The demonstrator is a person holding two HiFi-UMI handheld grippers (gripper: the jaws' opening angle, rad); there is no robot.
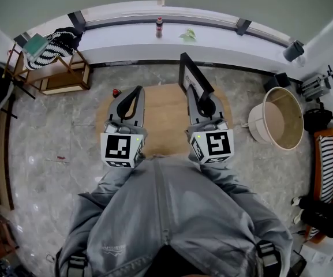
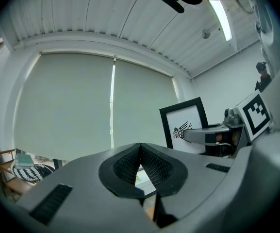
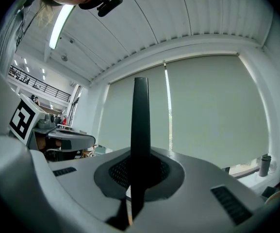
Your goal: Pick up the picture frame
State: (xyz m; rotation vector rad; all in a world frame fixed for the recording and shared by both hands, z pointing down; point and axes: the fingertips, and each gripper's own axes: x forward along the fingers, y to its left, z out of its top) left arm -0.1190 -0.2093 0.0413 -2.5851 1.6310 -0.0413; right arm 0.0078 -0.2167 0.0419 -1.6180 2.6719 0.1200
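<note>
Looks to me like the pick is basically done. Your right gripper [image 1: 205,101] has its jaws clamped on one edge of the black-framed picture with the white print [image 1: 194,75], and the frame stands upright in the air over the round wooden table [image 1: 163,123]. From the right gripper view you get the frame [image 3: 140,120] edge-on, a thin black bar wedged between the pads.

Your left gripper [image 1: 135,91] is pinched fully closed with nothing in it, and it sits just beside the frame without touching.

My tip is to treat that edge grip as the weak point. A flat panel held by one side probably wants to swing, so go slow, hold the wrist level and don't loosen the clamp. If it starts to tip, I'd bring the left one in on the opposite edge.

For containers, the big round beige tub [image 1: 255,123] on the floor to your right looks empty inside. There's also a small dark bottle [image 1: 158,27] on the window ledge, but I can't tell what's in it.
</note>
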